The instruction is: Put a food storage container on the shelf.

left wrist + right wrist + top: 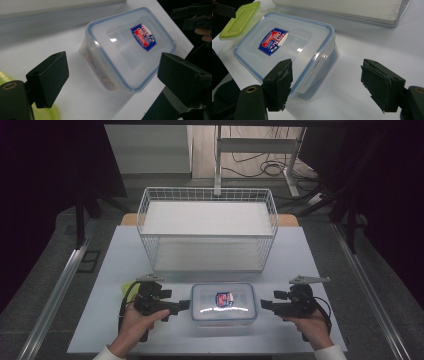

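Clear rectangular plastic container with a blue-rimmed snap lid and a red-and-blue label (224,303), sitting flat near the front edge of the pale table (300,255), midway between the two hands and just in front of the white wire basket (207,227). Lid seated on the box, label up, side clips toward the grippers: probably laid this way so that each gripper can come at one short end.

Left gripper (183,305) just beside the container's left end, pointed level at it, jaws spread wide with nothing between them; in the left gripper view the box lies ahead of the pads, not touched. Right gripper (263,305) a little off the right end, likewise level, jaws spread and empty; in the right gripper view one pad stands in front of the lid's corner, the other over bare table.

Flat lime-green plastic lid (239,20) on the table beyond the container's far corner, near the left hand, set apart.

Symmetric flanking suggests a two-sided approach, whether for clips or lifting.
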The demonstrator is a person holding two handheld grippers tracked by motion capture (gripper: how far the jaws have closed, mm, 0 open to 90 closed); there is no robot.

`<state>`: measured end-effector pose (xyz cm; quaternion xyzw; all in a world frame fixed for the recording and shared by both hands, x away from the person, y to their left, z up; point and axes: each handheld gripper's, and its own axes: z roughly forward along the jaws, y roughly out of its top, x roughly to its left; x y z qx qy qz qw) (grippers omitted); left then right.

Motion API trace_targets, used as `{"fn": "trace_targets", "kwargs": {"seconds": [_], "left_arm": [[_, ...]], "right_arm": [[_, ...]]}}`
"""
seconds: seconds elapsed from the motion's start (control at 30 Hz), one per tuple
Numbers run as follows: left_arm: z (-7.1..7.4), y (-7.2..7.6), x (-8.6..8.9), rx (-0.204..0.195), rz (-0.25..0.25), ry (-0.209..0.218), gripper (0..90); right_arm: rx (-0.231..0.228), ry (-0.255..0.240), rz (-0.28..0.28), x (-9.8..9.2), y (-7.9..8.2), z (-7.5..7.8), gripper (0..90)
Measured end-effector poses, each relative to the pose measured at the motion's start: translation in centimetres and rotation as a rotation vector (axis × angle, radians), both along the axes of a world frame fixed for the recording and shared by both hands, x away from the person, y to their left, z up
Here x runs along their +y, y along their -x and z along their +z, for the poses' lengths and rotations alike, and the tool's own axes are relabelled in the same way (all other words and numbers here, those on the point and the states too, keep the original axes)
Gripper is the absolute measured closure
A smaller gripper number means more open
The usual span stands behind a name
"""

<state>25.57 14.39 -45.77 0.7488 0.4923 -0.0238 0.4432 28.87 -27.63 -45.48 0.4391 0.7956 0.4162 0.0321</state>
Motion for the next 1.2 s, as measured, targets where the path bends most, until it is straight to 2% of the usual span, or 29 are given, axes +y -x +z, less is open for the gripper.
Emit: {"fn": "trace_targets", "kwargs": {"seconds": [0.13, 0.23, 0.5, 0.57, 0.67, 0.73, 0.87, 1.2], "left_arm": [[0.0, -0.4, -0.9, 0.017, -0.012, 0.015, 9.7], [-0.4, -0.9, -1.7, 0.043, -0.022, 0.027, 9.4], [-2.2, -2.0, -3.1, 0.164, -0.037, 0.085, 8.5], [-2.4, -2.1, -3.2, 0.17, -0.039, 0.088, 8.6], [-2.8, -2.2, -3.4, 0.175, -0.045, 0.068, 8.7], [-3.2, -2.3, -3.6, 0.191, -0.047, 0.083, 9.1], [-3.8, -2.4, -3.8, 0.213, -0.062, 0.083, 9.7], [-4.7, -2.6, -4.1, 0.238, -0.074, 0.084, 11.6]], "right_arm": [[-0.006, 0.001, 0.003, 0.0, -0.1, 0.0, 25.4], [-0.004, 0.003, 0.004, 0.1, -0.2, -0.1, 25.4], [-0.002, 0.02, 0.014, 0.3, -0.3, -0.3, 25.3], [-0.003, 0.02, 0.014, 0.3, -0.3, -0.3, 25.4], [-0.007, 0.02, 0.015, 0.3, -0.3, -0.4, 25.4], [-0.007, 0.02, 0.014, 0.3, -0.3, -0.4, 25.4], [-0.009, 0.021, 0.015, 0.3, -0.3, -0.4, 25.4], [0.008, 0.002, 0.027, 0.6, -0.4, -0.6, 25.3]]}}
